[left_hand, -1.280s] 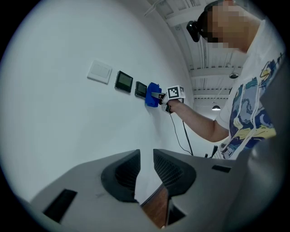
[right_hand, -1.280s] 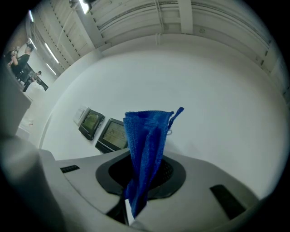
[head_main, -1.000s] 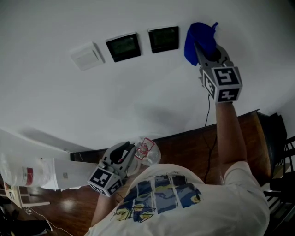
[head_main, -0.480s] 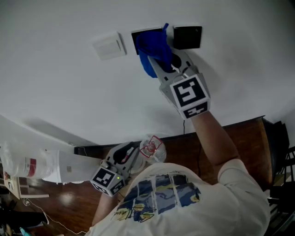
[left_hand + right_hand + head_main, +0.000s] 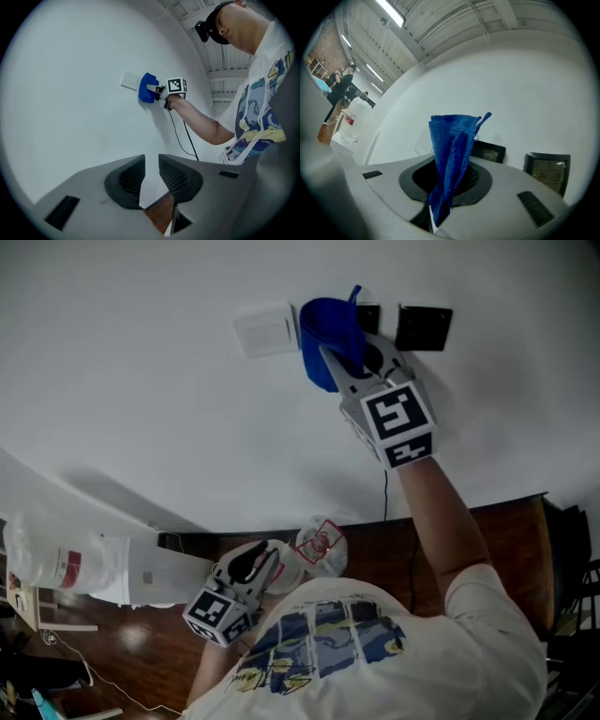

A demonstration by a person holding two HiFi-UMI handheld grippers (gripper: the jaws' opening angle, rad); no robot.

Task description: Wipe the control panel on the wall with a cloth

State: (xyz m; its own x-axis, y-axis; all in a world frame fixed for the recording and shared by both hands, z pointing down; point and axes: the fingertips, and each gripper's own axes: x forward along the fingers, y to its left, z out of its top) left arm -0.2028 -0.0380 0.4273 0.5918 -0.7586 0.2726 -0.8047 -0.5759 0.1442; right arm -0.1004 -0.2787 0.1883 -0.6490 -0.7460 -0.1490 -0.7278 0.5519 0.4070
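My right gripper (image 5: 349, 352) is raised to the white wall, shut on a folded blue cloth (image 5: 328, 329). The cloth presses on the left edge of the left black control panel (image 5: 369, 317), beside a white switch plate (image 5: 265, 329). The right black panel (image 5: 424, 327) is uncovered. In the right gripper view the cloth (image 5: 452, 140) stands up between the jaws, with both panels (image 5: 487, 152) (image 5: 547, 169) behind it. My left gripper (image 5: 258, 563) hangs low by the person's chest. Its jaws (image 5: 151, 161) stand almost together with nothing between them. From there the cloth (image 5: 147, 93) shows far off on the wall.
A black cable (image 5: 385, 493) hangs down the wall below the panels. A large white container with a red label (image 5: 56, 568) lies at the lower left. A clear plastic bag (image 5: 321, 547) sits just beyond the left gripper. Dark wooden floor (image 5: 506, 531) runs along the wall's foot.
The right gripper has carried the cloth leftward across the wall, from right of both panels over them to the left panel's edge by the switch. The left gripper has stayed low.
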